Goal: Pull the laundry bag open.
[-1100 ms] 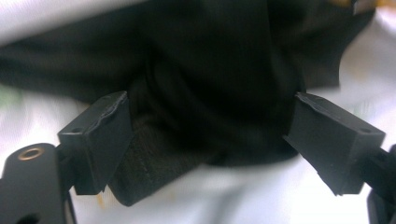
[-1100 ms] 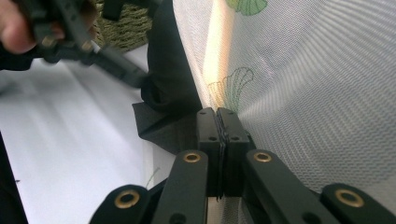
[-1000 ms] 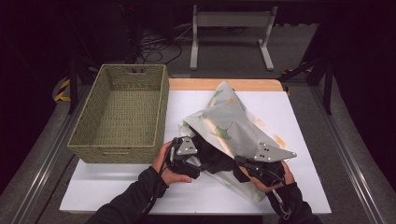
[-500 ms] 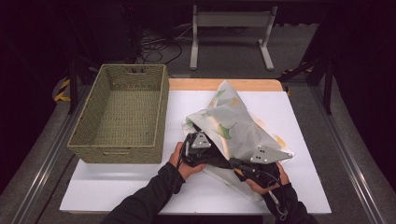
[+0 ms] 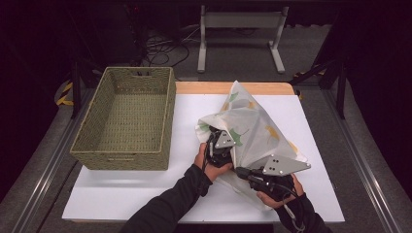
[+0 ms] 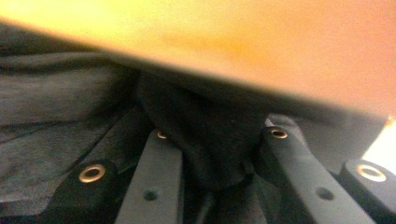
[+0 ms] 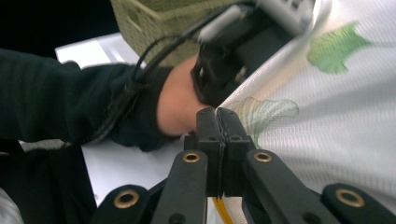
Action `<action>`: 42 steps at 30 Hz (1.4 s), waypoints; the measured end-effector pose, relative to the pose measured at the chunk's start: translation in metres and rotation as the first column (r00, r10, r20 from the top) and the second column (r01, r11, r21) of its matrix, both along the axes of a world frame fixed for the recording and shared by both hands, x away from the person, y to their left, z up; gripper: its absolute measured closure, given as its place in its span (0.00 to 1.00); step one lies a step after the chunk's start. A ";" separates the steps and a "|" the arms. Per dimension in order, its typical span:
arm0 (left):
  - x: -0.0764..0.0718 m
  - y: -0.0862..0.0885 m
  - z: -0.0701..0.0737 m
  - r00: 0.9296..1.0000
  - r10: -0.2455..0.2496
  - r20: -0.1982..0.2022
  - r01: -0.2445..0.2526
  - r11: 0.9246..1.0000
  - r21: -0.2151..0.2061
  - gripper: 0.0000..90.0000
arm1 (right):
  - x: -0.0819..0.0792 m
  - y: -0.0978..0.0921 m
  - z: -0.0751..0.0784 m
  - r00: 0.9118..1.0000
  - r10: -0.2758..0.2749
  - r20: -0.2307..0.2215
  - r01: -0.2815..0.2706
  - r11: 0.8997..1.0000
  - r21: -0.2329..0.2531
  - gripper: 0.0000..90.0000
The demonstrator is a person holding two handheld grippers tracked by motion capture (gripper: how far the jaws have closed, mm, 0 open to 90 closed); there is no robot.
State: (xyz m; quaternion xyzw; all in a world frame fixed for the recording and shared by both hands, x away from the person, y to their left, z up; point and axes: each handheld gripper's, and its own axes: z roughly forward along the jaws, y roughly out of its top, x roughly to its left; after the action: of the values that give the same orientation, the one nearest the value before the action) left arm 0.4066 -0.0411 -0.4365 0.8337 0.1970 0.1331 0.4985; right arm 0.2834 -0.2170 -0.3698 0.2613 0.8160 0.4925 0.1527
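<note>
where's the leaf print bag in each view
High view: the leaf print bag lies right of centre on the white table, right of the wicker basket.
Left gripper view: blurred orange-yellow surface across the top, probably the bag; cannot tell for sure.
Right gripper view: bag fills the right half.
Shared landmark: the left hand-held gripper, at the bag's edge.

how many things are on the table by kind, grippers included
woven basket: 1
leaf-print mesh bag: 1
dark cloth inside the bag: 1
grippers: 2, left gripper and right gripper
total: 5
</note>
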 end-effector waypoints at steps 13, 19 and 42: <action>-0.014 0.028 -0.004 0.996 -0.083 0.019 0.083 0.997 -0.001 0.55 | 0.006 -0.039 -0.010 0.977 -0.211 0.029 0.211 0.977 -0.004 0.99; -0.029 0.069 0.019 1.000 -0.013 -0.013 0.012 0.999 -0.038 0.27 | 0.006 -0.043 -0.009 0.975 -0.223 0.028 0.223 0.975 0.003 0.99; 0.033 0.038 0.014 0.991 0.087 -0.106 -0.099 0.988 -0.115 0.70 | 0.001 -0.055 -0.006 0.980 -0.201 0.008 0.201 0.980 0.007 0.99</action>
State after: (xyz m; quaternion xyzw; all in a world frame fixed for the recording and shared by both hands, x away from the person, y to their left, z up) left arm 0.4395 -0.0027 -0.4221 0.7978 0.2681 0.1021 0.5303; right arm 0.2839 -0.2721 -0.3755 0.3408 0.7831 0.4784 0.2044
